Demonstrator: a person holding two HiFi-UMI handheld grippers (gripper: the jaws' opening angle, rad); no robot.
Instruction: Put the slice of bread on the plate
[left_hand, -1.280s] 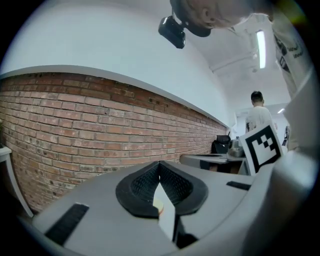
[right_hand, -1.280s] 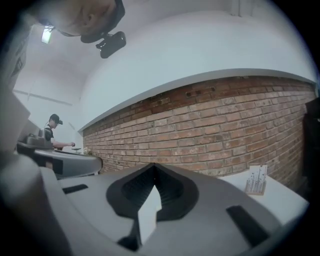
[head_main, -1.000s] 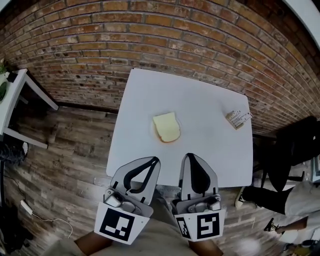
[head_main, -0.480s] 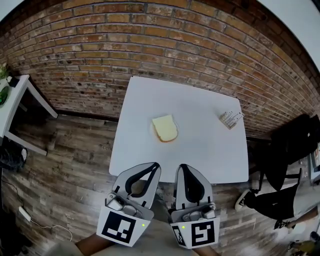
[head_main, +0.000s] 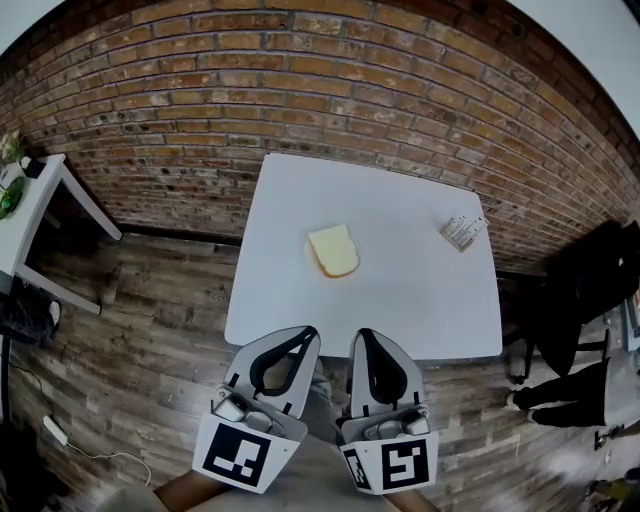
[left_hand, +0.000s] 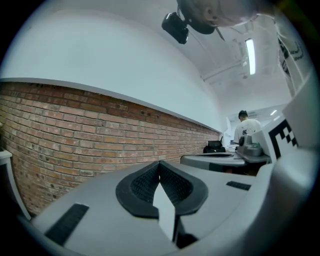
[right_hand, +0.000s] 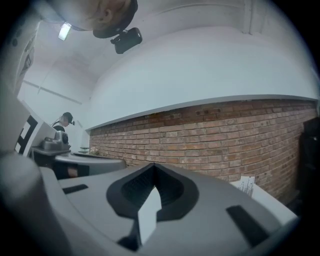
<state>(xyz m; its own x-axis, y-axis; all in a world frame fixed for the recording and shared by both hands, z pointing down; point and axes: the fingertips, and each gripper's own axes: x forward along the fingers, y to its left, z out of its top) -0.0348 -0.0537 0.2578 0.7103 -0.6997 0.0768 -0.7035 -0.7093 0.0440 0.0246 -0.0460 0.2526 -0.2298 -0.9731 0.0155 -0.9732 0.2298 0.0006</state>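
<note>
A pale slice of bread (head_main: 334, 250) lies in the middle of the white table (head_main: 420, 300), on what looks like a small white plate (head_main: 309, 252) whose rim peeks out at its left. My left gripper (head_main: 308, 331) and right gripper (head_main: 362, 334) hover side by side at the table's near edge, well short of the bread. Both point level toward the brick wall. Each is shut with nothing between its jaws: the left gripper (left_hand: 160, 164) and the right gripper (right_hand: 153, 165) show their tips meeting. Neither gripper view shows the bread.
A small printed card stand (head_main: 461, 231) sits near the table's far right corner, and the same card stand (right_hand: 246, 184) shows in the right gripper view. A white side table (head_main: 35, 195) stands at far left. A dark chair (head_main: 585, 290) and a person's legs (head_main: 570, 390) are at right.
Both grippers have drawn back toward me, from over the table's front strip to its near edge. The bread has stayed where it was. The person at right has moved.
</note>
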